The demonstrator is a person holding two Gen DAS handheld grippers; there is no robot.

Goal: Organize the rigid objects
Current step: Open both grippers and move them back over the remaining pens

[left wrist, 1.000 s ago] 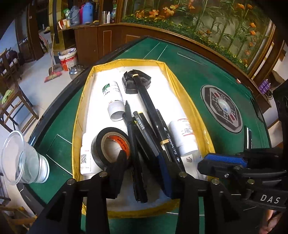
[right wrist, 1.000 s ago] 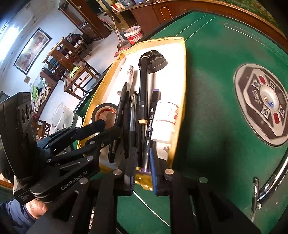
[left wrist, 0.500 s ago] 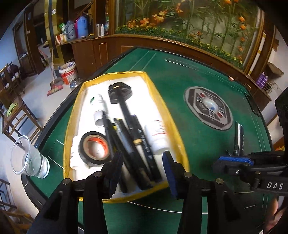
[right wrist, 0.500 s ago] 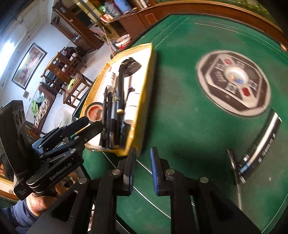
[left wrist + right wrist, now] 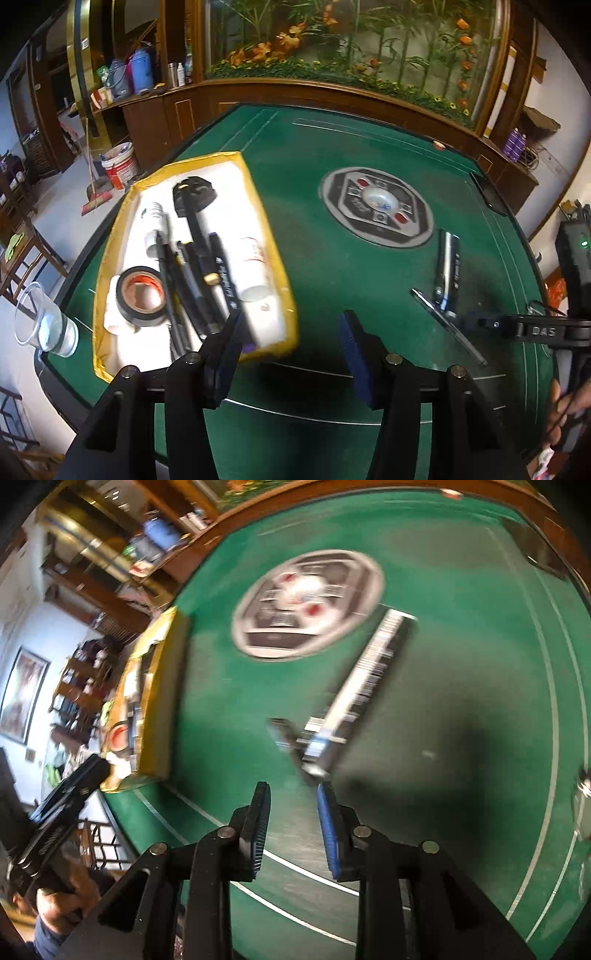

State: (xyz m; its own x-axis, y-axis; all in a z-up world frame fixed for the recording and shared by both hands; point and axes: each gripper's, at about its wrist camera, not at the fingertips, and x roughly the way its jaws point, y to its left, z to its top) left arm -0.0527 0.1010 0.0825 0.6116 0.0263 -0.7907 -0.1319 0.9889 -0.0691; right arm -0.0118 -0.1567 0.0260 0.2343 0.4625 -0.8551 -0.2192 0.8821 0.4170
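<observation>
Green felt desk [image 5: 332, 155] before a planter wall. Mostly sorted: yellow-rimmed tray [image 5: 110, 236] already packed with markers, tape, bottles. Left out beside the centre console: boxed pens [image 5: 448, 266], loose pen [image 5: 447, 325]. Left gripper [image 5: 291, 343] and right gripper [image 5: 291, 808] jaws empty, opening. Readable: "DAS".

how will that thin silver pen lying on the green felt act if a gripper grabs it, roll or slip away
The thin silver pen looks stiff and light. Its round, shiny barrel may slip between pads or roll if nudged, though the green felt table should slow it. Lying flat and slim, it leaves little height to pinch.
</observation>
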